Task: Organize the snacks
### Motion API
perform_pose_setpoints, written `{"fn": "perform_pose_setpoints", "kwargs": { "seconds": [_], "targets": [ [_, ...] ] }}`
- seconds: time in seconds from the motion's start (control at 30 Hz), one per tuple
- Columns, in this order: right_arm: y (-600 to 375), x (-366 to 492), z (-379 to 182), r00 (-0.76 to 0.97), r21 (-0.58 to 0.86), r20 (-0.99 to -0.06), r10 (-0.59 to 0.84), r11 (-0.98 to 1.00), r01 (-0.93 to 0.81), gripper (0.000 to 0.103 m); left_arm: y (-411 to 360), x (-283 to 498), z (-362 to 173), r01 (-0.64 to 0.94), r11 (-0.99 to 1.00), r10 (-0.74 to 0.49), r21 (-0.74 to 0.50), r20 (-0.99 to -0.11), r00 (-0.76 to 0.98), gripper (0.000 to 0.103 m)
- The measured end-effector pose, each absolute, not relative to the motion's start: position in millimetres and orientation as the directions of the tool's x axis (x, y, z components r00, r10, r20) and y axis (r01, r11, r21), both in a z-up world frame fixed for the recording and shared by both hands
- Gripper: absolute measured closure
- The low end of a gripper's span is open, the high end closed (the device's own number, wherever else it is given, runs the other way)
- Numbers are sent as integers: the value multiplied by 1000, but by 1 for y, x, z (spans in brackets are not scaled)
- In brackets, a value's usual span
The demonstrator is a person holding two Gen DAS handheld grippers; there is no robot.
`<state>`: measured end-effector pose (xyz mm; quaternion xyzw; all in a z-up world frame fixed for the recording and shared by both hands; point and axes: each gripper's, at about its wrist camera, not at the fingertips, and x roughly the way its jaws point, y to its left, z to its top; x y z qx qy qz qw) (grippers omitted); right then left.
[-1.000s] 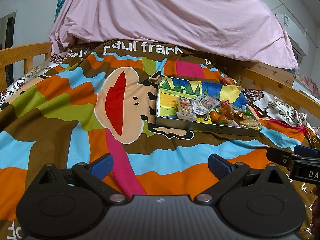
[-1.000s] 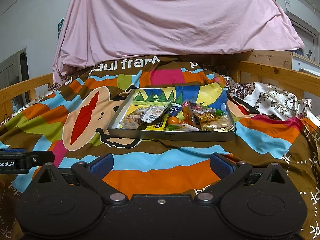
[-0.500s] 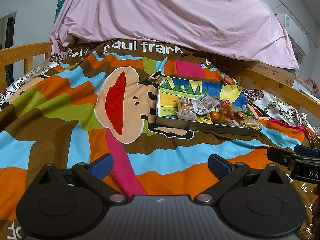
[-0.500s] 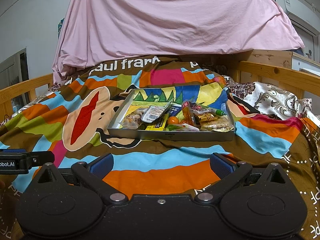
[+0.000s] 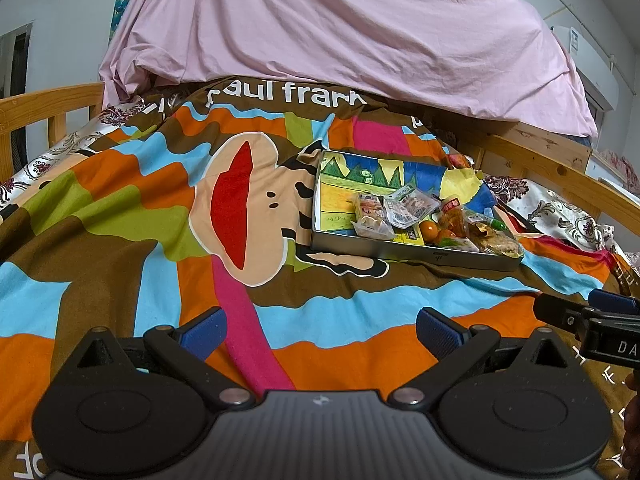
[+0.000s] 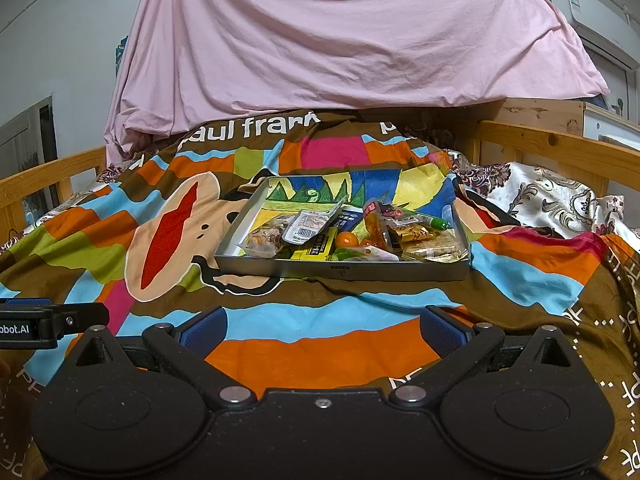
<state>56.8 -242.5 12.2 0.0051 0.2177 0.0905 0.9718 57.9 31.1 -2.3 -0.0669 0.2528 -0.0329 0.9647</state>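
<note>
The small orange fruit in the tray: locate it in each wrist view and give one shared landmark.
Left wrist view: the orange fruit sits right of centre, near the tray's front wall.
Right wrist view: orange fruit, centre, just behind the front wall.
Shared landmark: the metal tray on the striped blanket.

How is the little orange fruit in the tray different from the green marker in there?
The orange fruit is small and round; the green marker is long and thin. The fruit sits near the tray's front wall, amid the packets; the marker lies farther back, toward the right side, slanted across wrappers. The fruit is plain orange; the marker is green with a white band. Both lie loose inside the tray.
</note>
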Motion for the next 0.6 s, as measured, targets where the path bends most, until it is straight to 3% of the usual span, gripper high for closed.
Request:
{"fn": "perform_pose_setpoints", "kwargs": {
  "seconds": [0.6],
  "targets": [
    [-242,56,11,888,50,-425,178,984,-173,1,31,56,3,-21,989,-59,-150,-508,859,0]
  ]
}}
